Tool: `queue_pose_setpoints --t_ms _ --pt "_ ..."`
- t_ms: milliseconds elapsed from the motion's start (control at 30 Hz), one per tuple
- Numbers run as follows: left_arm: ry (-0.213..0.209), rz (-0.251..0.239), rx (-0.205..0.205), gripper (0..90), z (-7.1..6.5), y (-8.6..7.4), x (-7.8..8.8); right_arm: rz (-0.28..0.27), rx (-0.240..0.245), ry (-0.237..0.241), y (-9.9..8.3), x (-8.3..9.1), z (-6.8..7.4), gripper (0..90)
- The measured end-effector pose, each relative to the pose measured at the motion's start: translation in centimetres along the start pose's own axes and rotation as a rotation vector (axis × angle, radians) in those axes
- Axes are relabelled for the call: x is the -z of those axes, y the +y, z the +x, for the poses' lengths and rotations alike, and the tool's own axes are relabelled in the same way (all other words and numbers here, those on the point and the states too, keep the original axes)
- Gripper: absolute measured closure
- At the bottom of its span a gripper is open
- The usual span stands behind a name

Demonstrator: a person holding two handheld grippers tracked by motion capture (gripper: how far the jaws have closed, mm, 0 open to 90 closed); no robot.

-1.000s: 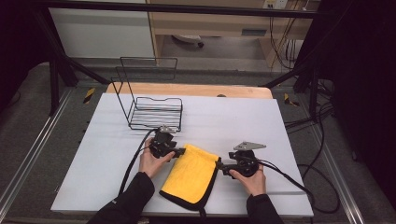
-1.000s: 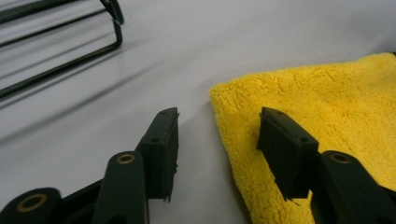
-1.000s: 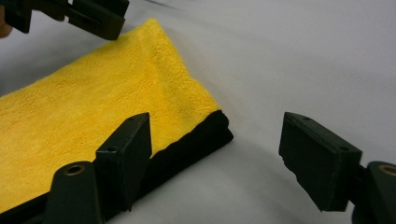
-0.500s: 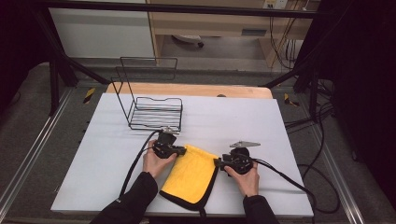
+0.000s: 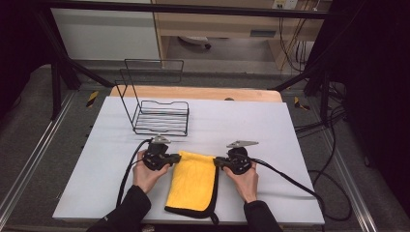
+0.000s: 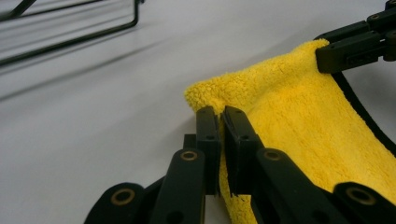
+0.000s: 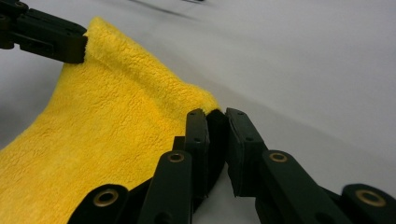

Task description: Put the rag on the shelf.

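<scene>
My left gripper (image 5: 170,158) and right gripper (image 5: 218,161) have just closed, each pinching a far corner of the yellow microfibre cloth (image 5: 193,181).

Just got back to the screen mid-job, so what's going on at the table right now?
A person is working a yellow cloth with a gripper in each hand. The left gripper has closed on the cloth's far left corner, and the right gripper has just been closing on its far right corner, cloth between the jaws. That far edge is pinched at both ends, while the rest of the cloth lies on the white table. A wire rack stands farther back, untouched.
</scene>
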State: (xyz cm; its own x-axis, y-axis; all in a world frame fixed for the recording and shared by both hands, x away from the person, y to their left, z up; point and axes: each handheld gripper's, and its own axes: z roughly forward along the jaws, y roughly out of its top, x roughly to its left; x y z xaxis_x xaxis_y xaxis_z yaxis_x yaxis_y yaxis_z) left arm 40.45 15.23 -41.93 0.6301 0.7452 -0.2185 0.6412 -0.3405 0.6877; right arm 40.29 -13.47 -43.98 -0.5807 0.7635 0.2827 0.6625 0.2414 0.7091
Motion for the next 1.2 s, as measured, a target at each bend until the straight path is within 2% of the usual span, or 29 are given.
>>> queue_pose_setpoints --t_ms 33,67,133,167,267,300,333,367,400,433,500,533,633,700,767,833,933,1000,1033,1200 --pt "0.005 -0.003 0.018 84.8 0.1 -0.4 0.3 0.000 0.000 0.000 0.0 0.0 0.0 79.9" --pt "0.012 -0.008 0.028 84.5 0.2 -0.9 0.5 0.010 0.015 0.008 0.3 -0.8 0.2 79.8" --pt "0.023 -0.013 0.034 84.2 0.4 -1.5 0.6 0.021 0.018 0.009 0.4 -1.2 0.2 79.6" --pt "0.029 -0.007 0.031 83.6 0.5 -1.6 0.4 0.031 0.019 0.012 0.5 -1.7 0.1 78.6" --pt "0.034 0.016 0.011 81.8 0.9 -1.6 -0.3 0.037 0.028 0.016 0.5 -1.8 -0.1 75.8" --pt "0.032 0.019 0.006 79.5 1.1 -1.5 -0.5 0.033 0.037 0.013 0.6 -1.8 -0.1 74.3" --pt "0.026 0.016 0.008 72.1 1.2 -1.4 -0.7 0.022 0.035 0.012 0.7 -1.6 -0.2 67.4" --pt "0.024 0.013 0.007 68.4 1.4 -1.3 -0.9 0.010 0.037 0.001 0.8 -1.6 -0.3 66.3" --pt "0.023 0.007 0.010 68.4 1.6 -1.1 -1.1 0.010 0.037 0.001 0.8 -1.6 -0.3 66.3" --pt "0.023 0.012 0.018 61.9 1.8 -1.0 -1.2 0.003 0.014 0.002 0.9 -1.6 -0.4 59.8" --pt "0.010 0.012 0.028 60.9 2.1 -0.9 -1.4 0.001 0.009 0.000 0.9 -1.7 -0.4 58.7" --pt "0.005 0.016 0.029 60.3 2.2 -0.9 -1.5 0.014 0.003 -0.002 0.8 -1.9 -0.4 54.1" --pt "-0.008 0.026 0.020 60.4 2.1 -1.1 -1.7 0.037 0.002 -0.011 0.5 -2.2 -0.4 50.5" --pt "-0.024 0.031 0.030 60.9 2.0 -1.2 -1.8 0.036 0.000 -0.011 0.5 -2.2 -0.4 50.1" --pt "-0.043 0.040 0.037 63.5 1.8 -1.4 -1.9 0.042 -0.014 0.006 0.5 -2.2 -0.3 51.9" --pt "-0.054 0.044 0.036 65.3 1.7 -1.6 -1.9 0.047 -0.029 0.029 0.2 -2.3 0.1 57.2" --pt "-0.068 0.048 0.065 67.0 1.8 -1.6 -1.9 0.055 -0.045 0.033 0.2 -2.2 0.1 62.0" --pt "-0.069 0.052 0.068 69.8 1.7 -1.6 -1.9 0.063 -0.056 0.043 0.2 -2.3 0.2 69.6" --pt "-0.067 0.053 0.070 72.6 1.7 -1.6 -1.8 0.067 -0.068 0.063 0.1 -2.4 0.2 74.3" --pt "-0.065 0.033 0.068 78.2 1.6 -1.6 -1.5 0.064 -0.077 0.073 0.2 -2.2 0.2 77.3"
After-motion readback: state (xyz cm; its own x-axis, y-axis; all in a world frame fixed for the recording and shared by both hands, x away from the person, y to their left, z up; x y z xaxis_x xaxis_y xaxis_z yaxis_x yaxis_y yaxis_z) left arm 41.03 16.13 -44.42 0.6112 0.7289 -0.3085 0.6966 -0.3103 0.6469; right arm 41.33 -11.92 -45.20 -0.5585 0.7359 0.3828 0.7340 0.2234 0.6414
